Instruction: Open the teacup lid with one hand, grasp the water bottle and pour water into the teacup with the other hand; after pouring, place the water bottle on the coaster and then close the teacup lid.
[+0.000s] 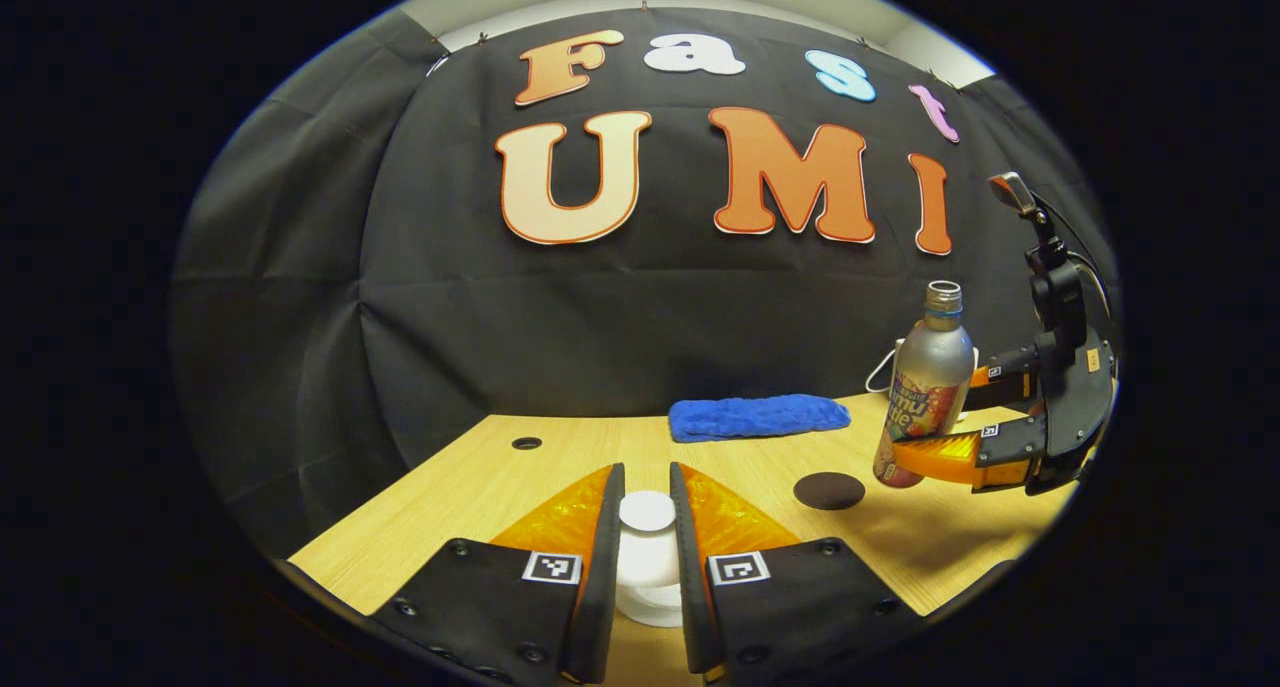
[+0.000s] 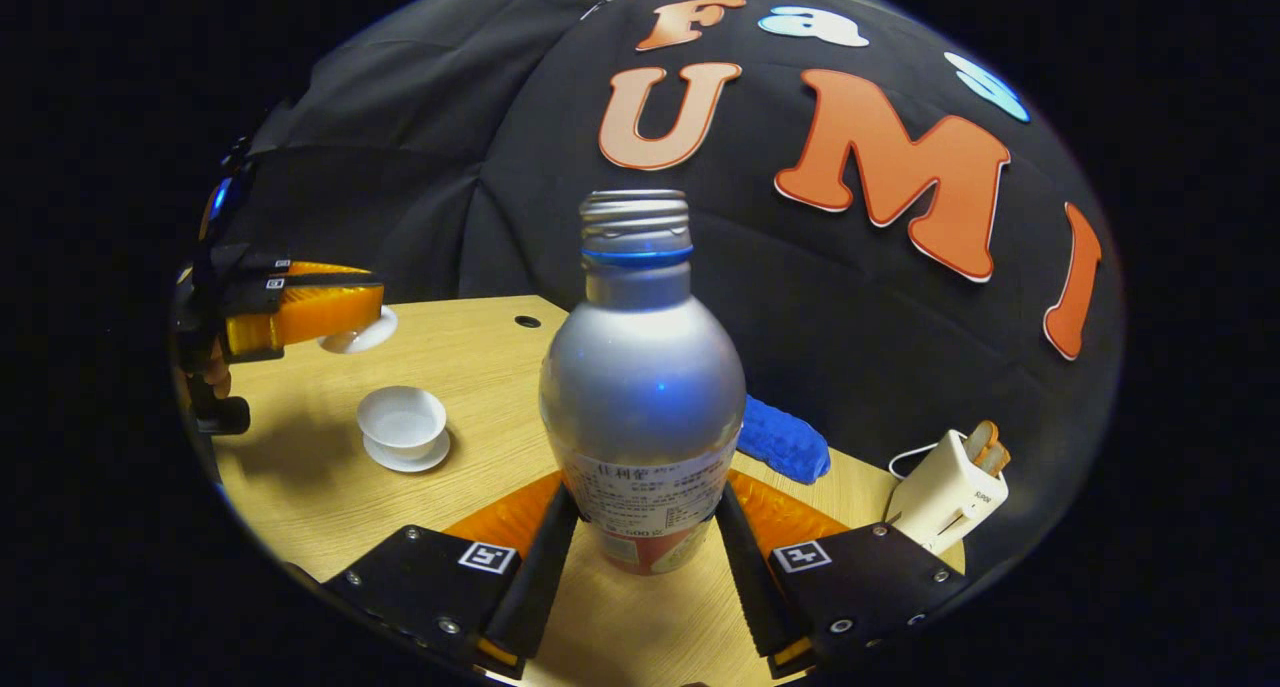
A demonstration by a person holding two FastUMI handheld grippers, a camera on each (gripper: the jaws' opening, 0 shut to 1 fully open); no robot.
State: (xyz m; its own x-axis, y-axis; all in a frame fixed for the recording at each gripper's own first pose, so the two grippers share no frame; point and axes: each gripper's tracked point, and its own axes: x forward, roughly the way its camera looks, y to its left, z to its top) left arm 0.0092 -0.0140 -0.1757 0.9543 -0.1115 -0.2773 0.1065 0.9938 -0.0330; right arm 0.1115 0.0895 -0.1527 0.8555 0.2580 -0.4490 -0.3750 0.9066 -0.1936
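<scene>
Clamped between the fingers of the left gripper (image 1: 647, 472): the white round porcelain teacup lid (image 1: 647, 542), gripped at its knob. In the right gripper view, held up and apart from the white open teacup on its saucer (image 2: 402, 422), near the left edge of the pale wooden desk (image 2: 470, 367).

Pressed from both sides by the right gripper (image 2: 648, 492): the uncapped silver metal water bottle (image 2: 640, 367), taken low on its label, just beside the dark round coaster (image 1: 828, 490) towards the desk's right edge.

Likely to swing or slip on tilting, given so low a hold. Likely to splash past so small a cup if poured fast or off-centre. Blue fluffy cloth (image 1: 757, 415) at the back edge, well apart from any spill.

Cannot tell the water level through the metal, nor whether the bottle's base rests on the desk. Hard to identify the white boxy device with a cable (image 2: 950, 497) at the right edge.
</scene>
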